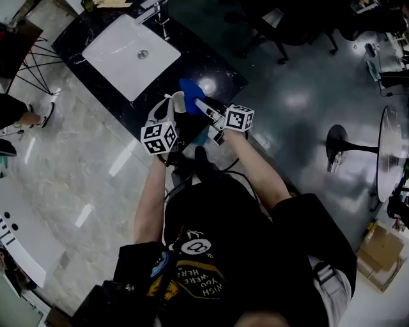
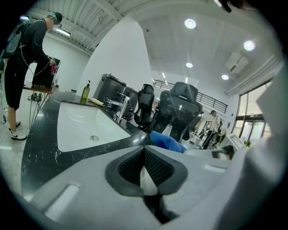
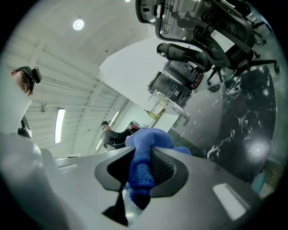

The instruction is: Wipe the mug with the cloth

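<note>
In the head view I hold both grippers together over the near corner of a black counter. My left gripper is shut on a white mug; a white sliver of the mug shows between its dark pads. The right gripper is shut on a blue cloth, which touches the mug's upper side. In the right gripper view the cloth bulges out between the pads and hides what lies beyond. The cloth also peeks over the left gripper's jaws.
A white sink basin with a faucet is set in the counter beyond the grippers. A green bottle stands at the counter's far end. Office chairs stand behind the counter. A person stands at the far left.
</note>
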### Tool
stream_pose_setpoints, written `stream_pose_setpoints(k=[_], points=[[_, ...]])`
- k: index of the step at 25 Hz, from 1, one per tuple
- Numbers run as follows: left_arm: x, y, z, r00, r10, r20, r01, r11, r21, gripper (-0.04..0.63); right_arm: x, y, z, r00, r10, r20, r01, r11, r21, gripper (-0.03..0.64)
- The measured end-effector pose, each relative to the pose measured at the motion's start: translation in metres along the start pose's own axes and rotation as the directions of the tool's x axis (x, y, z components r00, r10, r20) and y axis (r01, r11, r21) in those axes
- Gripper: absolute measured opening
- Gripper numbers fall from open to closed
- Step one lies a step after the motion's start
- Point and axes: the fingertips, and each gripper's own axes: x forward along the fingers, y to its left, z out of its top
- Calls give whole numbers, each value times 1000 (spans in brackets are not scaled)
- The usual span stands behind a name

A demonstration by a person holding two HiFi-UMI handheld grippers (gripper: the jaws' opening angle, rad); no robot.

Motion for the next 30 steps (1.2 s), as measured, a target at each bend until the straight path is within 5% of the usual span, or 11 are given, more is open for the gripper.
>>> stream_pose_setpoints(k=[6,11,14,20,25,28,30], points=[[1,-2,-1,1000,-1,3,1,1000,6,5,-36,37,-66,987,44,-154,-63,990,-123,87],[0,-2,0,1000,-4,-3,4,1000,10,5,-17,11,6,1000,-26,7,26,986,-164,87],[0,-1,0,1000,0,1,0,1000,8,5,10,-9,26,998,-70,-2,68,980,-185,87],[3,-5,0,1000,-13,-6,13,1000,16,5,-9,5,-11,998,-26,-58,18,992,-128,86],[7,-14,-3,1000,-17,-7,17,999,31,5,-42,19,-49,994,-14,-107,-6,983,-182,87],[5,-15,-4,1000,-14,-10,14,999,39,5,-50,13,-23,997,-71,-18,64,968,-241,87],[2,-11,-2,1000,-3,-7,3,999,38,5,-45,-1,1,985,-172,4,162,918,-363,87]])
